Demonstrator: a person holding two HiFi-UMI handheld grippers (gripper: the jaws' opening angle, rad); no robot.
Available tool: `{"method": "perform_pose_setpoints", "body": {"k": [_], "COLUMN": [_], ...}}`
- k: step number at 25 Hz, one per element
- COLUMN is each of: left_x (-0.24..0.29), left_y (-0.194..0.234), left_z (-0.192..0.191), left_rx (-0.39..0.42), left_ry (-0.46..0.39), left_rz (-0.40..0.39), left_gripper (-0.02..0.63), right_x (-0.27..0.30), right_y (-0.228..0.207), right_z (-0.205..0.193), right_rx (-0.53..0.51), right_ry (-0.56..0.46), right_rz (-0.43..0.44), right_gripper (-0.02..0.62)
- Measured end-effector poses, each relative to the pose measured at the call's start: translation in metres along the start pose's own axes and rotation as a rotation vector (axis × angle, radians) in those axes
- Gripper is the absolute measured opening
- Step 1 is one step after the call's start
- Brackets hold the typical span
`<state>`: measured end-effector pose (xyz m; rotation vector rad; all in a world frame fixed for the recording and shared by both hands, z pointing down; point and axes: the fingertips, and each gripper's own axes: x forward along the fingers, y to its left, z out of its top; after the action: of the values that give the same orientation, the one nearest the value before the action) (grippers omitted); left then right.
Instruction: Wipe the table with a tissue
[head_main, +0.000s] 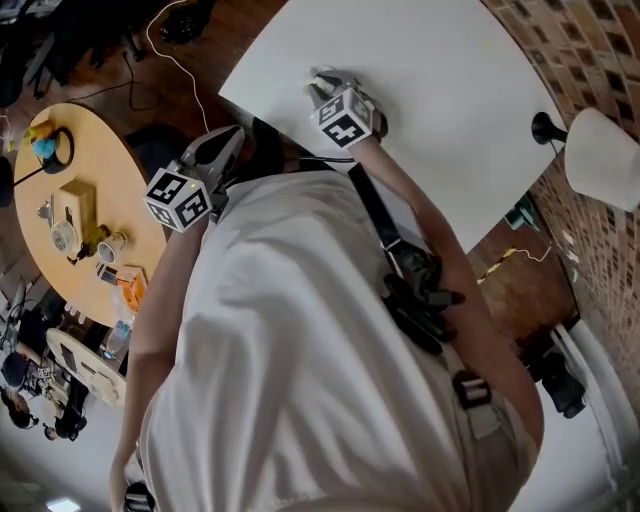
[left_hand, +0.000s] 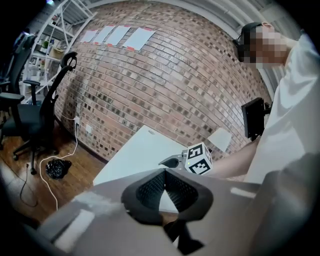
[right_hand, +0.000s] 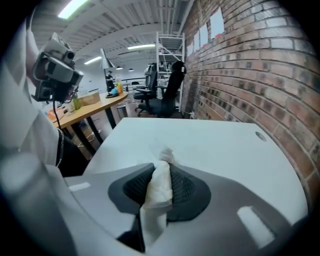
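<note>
Right claw (right_hand: 161, 167): pinching a wadded tissue (right_hand: 159, 187). The wad's tip pokes past the jaws, seemingly on the table (right_hand: 215, 140) by the near edge, toward the left corner. Left claw (left_hand: 164, 172): pressed together, empty, held off the table just beyond that corner. Step in hand, by judgement: wiping. Press the wad flat on the top, grip firm, with overlapping strokes toward the far edge. Top otherwise bare. Lamp (head_main: 598, 158): at the right edge by the brick wall (right_hand: 250, 65), the only likely obstacle. Round table (head_main: 75, 175): cluttered, well apart at left.
</note>
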<state>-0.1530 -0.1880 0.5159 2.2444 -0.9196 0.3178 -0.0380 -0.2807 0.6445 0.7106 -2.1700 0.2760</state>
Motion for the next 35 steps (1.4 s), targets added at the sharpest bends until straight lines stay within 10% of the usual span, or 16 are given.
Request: {"method": "perform_pose_setpoints", "body": {"k": [8, 24, 35], "left_x": [0.006, 0.033, 0.047], "left_y": [-0.017, -0.074, -0.096], "left_z": [-0.008, -0.018, 0.043], "left_rx": [0.027, 0.152, 0.310], "left_ry": [0.006, 0.059, -0.047], "left_rz": [-0.048, -0.372, -0.442], "left_gripper": [0.006, 0.006, 0.006], "right_x": [-0.015, -0.208, -0.278], "right_y": [0.055, 0.009, 0.027], "right_z": [-0.011, -0.064, -0.011], "right_rx": [-0.077, 0.452, 0.464], "right_ry": [0.014, -0.263, -0.460], "right_rz": [0.158, -0.314, -0.416], "right_gripper": [0.080, 0.081, 0.081]}}
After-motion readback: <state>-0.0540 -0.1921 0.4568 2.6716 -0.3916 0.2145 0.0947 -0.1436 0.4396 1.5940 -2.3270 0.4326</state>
